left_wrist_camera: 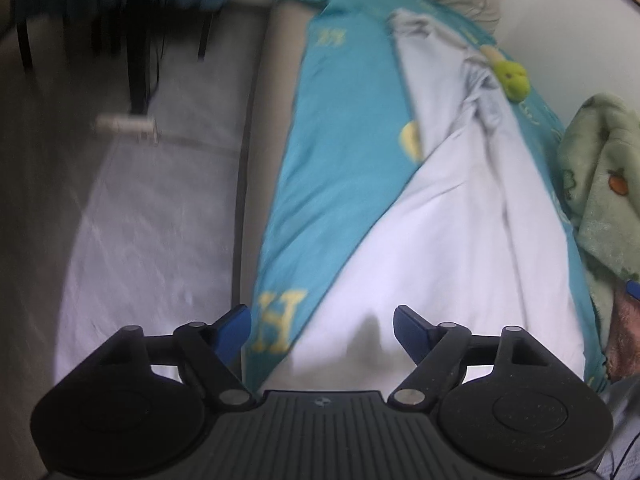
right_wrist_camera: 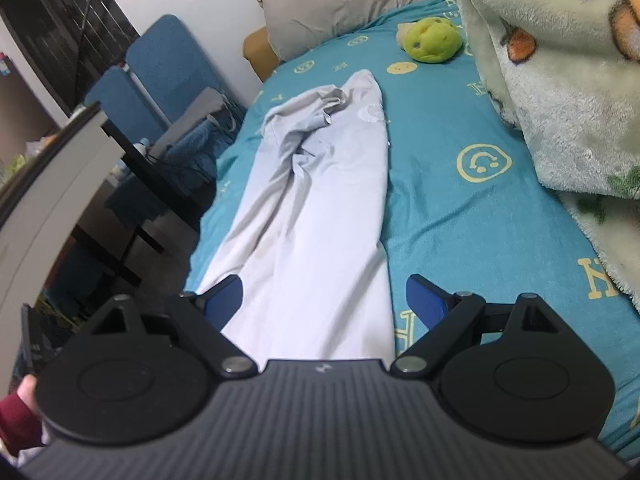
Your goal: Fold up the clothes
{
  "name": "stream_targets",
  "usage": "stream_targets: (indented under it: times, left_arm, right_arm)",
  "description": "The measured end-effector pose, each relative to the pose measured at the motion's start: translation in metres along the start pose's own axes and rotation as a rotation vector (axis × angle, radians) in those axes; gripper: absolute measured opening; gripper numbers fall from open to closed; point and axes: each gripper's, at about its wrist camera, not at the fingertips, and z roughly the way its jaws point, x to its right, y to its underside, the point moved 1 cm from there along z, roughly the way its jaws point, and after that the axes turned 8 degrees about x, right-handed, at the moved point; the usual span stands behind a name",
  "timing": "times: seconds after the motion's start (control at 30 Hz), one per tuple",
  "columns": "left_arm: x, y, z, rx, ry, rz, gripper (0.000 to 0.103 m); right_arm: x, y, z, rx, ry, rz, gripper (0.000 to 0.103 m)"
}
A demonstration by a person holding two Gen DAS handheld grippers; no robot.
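Pale grey trousers [right_wrist_camera: 316,208] lie lengthwise down the bed [right_wrist_camera: 460,216], legs laid together, waistband toward the pillow-end edge and cuffs at the near edge. The left gripper [left_wrist_camera: 322,326] and right gripper [right_wrist_camera: 324,294] hover over the cuff end, both spread wide and empty. A clean fold likely needs matched grips on both corners.

A home bedroom is showing here: a bed [right_wrist_camera: 460,216] is wearing a teal smiley-print sheet, a grey pillow [right_wrist_camera: 344,4] is lying at its head, and a green plush toy [right_wrist_camera: 430,40] and fleece blanket [right_wrist_camera: 560,100] are resting on it.
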Motion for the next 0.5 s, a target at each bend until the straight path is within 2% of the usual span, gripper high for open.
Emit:
stream_targets:
  times: [0.07, 0.23, 0.3, 0.37, 0.4, 0.5]
  left_arm:
    - [-0.010, 0.006, 0.002, -0.013, 0.025, -0.015, 0.077]
    - [-0.035, 0.020, 0.007, -0.045, 0.088, -0.053, 0.062]
    - [-0.045, 0.026, 0.009, -0.058, 0.113, -0.069, 0.045]
    - [-0.054, 0.031, 0.011, -0.070, 0.138, -0.084, 0.033]
    - [-0.056, 0.033, 0.011, -0.076, 0.145, -0.080, 0.022]
    - [-0.037, 0.028, 0.005, -0.084, 0.124, 0.011, 0.005]
  right_arm:
    - [0.001, 0.000, 0.004, -0.011, 0.012, 0.011, 0.090]
    - [0.004, 0.001, 0.015, -0.040, 0.033, 0.057, 0.090]
    - [0.004, 0.003, 0.019, -0.056, 0.029, 0.073, 0.090]
    - [0.004, 0.004, 0.022, -0.069, 0.030, 0.083, 0.090]
    - [0.004, 0.005, 0.022, -0.073, 0.029, 0.087, 0.090]
    - [0.003, 0.006, 0.022, -0.077, 0.021, 0.091, 0.090]
